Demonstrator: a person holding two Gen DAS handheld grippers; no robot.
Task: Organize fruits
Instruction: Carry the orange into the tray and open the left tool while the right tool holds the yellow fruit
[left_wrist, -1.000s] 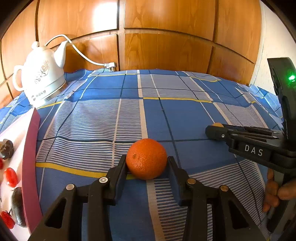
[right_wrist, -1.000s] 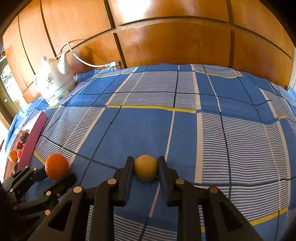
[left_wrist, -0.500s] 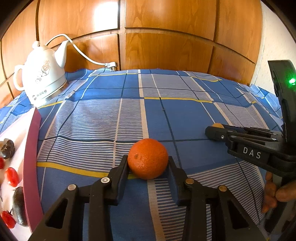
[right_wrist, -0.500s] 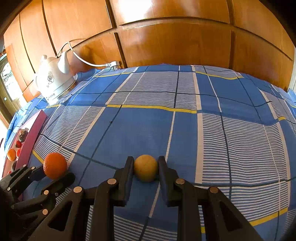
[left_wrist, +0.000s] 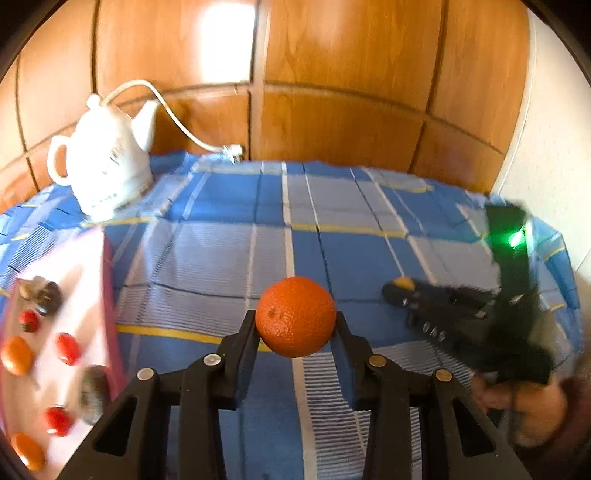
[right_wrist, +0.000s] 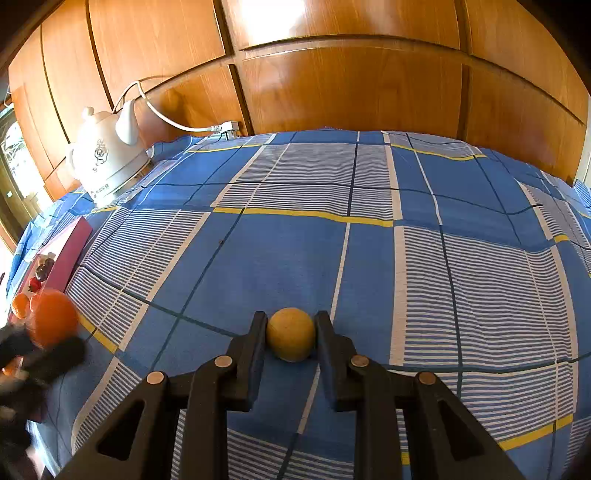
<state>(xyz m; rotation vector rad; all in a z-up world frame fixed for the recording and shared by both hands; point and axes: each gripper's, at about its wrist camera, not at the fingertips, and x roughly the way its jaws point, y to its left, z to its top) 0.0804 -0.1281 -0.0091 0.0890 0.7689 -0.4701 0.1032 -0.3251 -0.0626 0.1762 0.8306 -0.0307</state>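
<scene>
Orange mandarin (left_wrist: 295, 316) clenched in your left tongs (left_wrist: 295, 332), lifted clear of checked cloth. Right tongs (right_wrist: 290, 334) grip small yellow fruit (right_wrist: 290, 334), low over cloth. Tray (left_wrist: 105, 295) at nine o'clock already holds several fruits; both still to deliver.

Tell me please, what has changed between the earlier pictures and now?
The left gripper has just been closing, its fingers now clamped on the orange, and it has lifted the fruit off the blue checked cloth, bringing more of the tray into its view. The right gripper stayed still, shut on the small yellow fruit; the white kettle has not moved.
</scene>
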